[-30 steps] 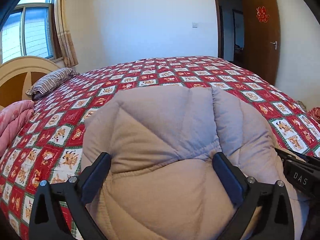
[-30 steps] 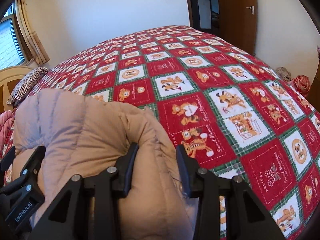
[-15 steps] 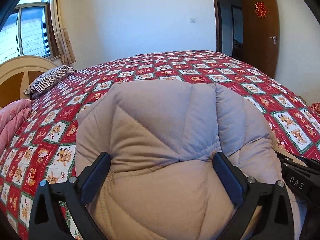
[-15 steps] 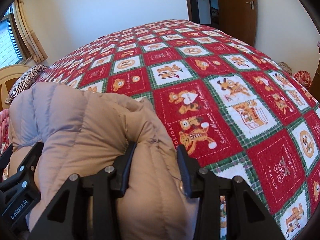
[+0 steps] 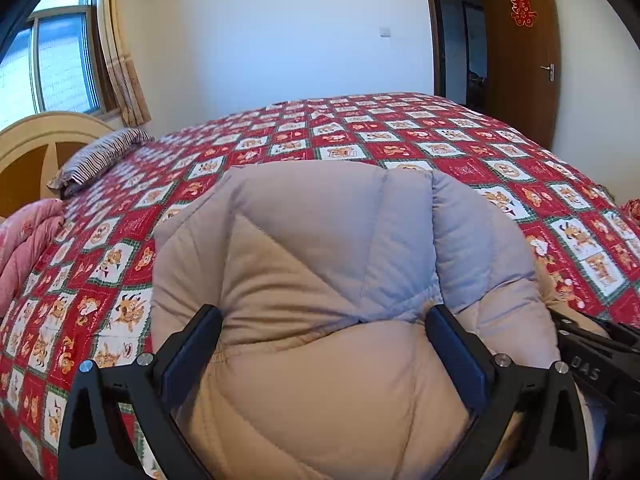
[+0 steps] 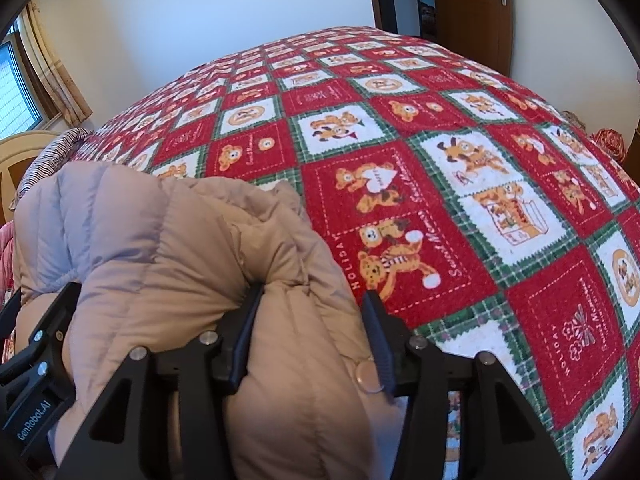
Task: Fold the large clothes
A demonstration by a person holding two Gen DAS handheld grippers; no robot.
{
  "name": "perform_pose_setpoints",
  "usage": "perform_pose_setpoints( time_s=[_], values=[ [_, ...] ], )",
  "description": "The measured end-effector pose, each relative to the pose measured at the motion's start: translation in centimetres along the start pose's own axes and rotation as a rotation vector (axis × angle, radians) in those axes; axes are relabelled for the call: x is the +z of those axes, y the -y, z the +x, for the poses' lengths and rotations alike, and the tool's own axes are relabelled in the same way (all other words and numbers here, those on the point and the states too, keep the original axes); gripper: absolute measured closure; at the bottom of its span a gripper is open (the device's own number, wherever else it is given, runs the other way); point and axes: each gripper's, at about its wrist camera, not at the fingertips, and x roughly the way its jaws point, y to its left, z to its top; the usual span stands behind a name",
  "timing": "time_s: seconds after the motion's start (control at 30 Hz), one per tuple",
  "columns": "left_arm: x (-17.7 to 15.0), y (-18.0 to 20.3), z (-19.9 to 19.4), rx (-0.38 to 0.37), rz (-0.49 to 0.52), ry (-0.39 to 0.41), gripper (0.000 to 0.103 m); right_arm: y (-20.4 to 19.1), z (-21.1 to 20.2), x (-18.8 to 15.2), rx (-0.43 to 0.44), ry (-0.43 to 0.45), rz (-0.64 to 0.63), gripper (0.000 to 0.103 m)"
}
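The padded coat [image 5: 320,280], beige with a pale grey panel, is bundled into a thick folded stack at the near edge of the bed [image 5: 400,136], on the red bear-print bedspread [image 6: 460,184]. In the right wrist view its loose edge and a round snap button [image 6: 370,376] are seen at the right side of the bundle.

The left gripper [image 5: 324,344] is spread wide, with a broad bulge of coat swelling between its fingers; both pads are pressed into the padding, so the bundle is judged to be gripped there. The right gripper [image 6: 312,312] is set on a narrower roll of coat at the bundle's right side, and its jaws are opening: the left pad is seen against the fabric, while the right pad appears to sit at the very edge of the roll.

The chief risk is judged to be spring-back. Puffy filling stores air, and once the right side is let go the top layer could be pushed up and the fold undone. If one side is freed while the other is clamped, the stack could be twisted or dragged askew. A fingertip could also be caught in the loose edge or on the snap button, so that the layer is pulled open as the gripper is drawn off. The bundle lies near the bed's edge, so a slide toward it could tip the coat off.
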Motion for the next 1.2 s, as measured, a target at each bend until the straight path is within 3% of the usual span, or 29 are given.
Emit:
perform_pose_setpoints(
  time_s=[0.13,0.27,0.47,0.73,0.9,1.07,1.2],
  values=[
    [-0.7,-4.4,-3.7,0.005,-0.130,0.037,0.001,0.5,0.1,0.0,0.025,0.002,0.014,0.047],
    [-2.4,-8.8,-4.9,0.015,-0.200,-0.012,0.001,0.8,0.2,0.0,0.045,0.000,0.034,0.045],
    [-5.9,-12.8,-2.1,-0.177,-0.431,-0.139,0.001,1.2,0.2,0.0,0.065,-0.006,0.050,0.042],
    [-6.2,-11.1,-0.8,-0.194,-0.405,-0.160,0.001,2.3,0.2,-0.1,0.134,-0.005,0.094,0.038],
    [-5.8,-10.3,-0.5,-0.152,-0.345,-0.148,0.001,2.1,-0.2,-0.2,0.104,0.026,0.100,0.034],
    [-6.1,-10.3,-0.1,-0.163,-0.347,-0.149,0.000,2.9,-1.3,-0.6,0.051,0.081,0.140,0.015],
    [-5.9,-9.9,0.4,-0.147,-0.333,-0.168,0.000,3.2,-0.3,-0.1,0.082,0.018,0.140,0.010]
  ],
)
